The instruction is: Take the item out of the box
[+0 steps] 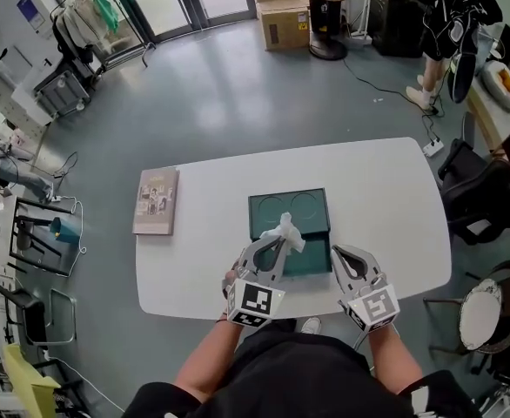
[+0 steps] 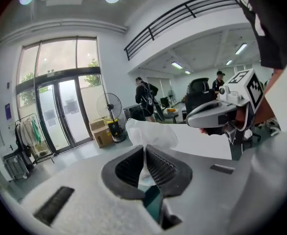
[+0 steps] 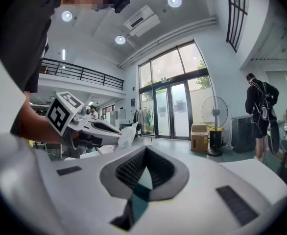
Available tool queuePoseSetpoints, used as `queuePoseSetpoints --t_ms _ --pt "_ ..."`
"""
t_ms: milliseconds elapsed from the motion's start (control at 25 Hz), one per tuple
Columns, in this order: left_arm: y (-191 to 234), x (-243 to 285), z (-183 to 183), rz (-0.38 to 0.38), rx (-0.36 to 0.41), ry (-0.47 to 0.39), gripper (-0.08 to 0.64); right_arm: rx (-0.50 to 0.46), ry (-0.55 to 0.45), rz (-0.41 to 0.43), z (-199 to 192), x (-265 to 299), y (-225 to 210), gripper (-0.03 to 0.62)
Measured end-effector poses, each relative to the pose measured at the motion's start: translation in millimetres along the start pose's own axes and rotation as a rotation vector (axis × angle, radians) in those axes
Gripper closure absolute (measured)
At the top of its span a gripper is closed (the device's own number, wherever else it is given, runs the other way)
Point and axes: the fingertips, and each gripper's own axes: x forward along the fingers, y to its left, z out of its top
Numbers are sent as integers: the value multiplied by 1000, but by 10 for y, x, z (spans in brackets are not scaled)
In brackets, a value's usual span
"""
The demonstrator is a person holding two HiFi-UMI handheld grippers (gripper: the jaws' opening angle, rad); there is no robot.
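At table (image 1: 377, 190) centre, a dark green box (image 1: 288, 205) lies open, with two round hollows showing in its far half. Left of it, well apart, a booklet (image 1: 156, 200) lies flat on the same top.

My left gripper (image 1: 278, 240) is over the box's near half, its jaws pinched on a white crumpled wad (image 1: 287, 230). The left gripper view shows the wad squeezed thin between the pads and billowing out beyond the tips, with the box's green visible below through the gap. The wad is thus in the left jaws, above the box. I cannot tell whether its lower end touches the inside.

My right gripper (image 1: 336, 252) is at the box's near right edge. Its jaws are almost together, with a thin teal strip between the pads, which I read as the box's edge held in a clamp. The two grippers sit side by side and near each other, and each appears in the other's view.

Beyond the table, on the grey floor, stand a fan (image 1: 329, 7) and cartons (image 1: 281, 16). A person (image 1: 446, 24) stands at the far right.
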Motion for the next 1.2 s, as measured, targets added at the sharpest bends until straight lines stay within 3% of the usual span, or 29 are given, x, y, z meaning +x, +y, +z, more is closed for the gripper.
queuePoseSetpoints --t_ms 320,560,880,1200 --pt "209 -392 351 77 -197 -182 534 -50 -63 6 348 -28 86 586" --pt "277 -597 357 126 -267 -253 534 -76 -92 6 509 -33 171 586" --pt "273 -754 332 127 -322 -290 534 -94 -97 42 615 -38 351 588" --pt "355 -845 325 142 -294 -308 534 -92 -142 19 749 -59 368 588"
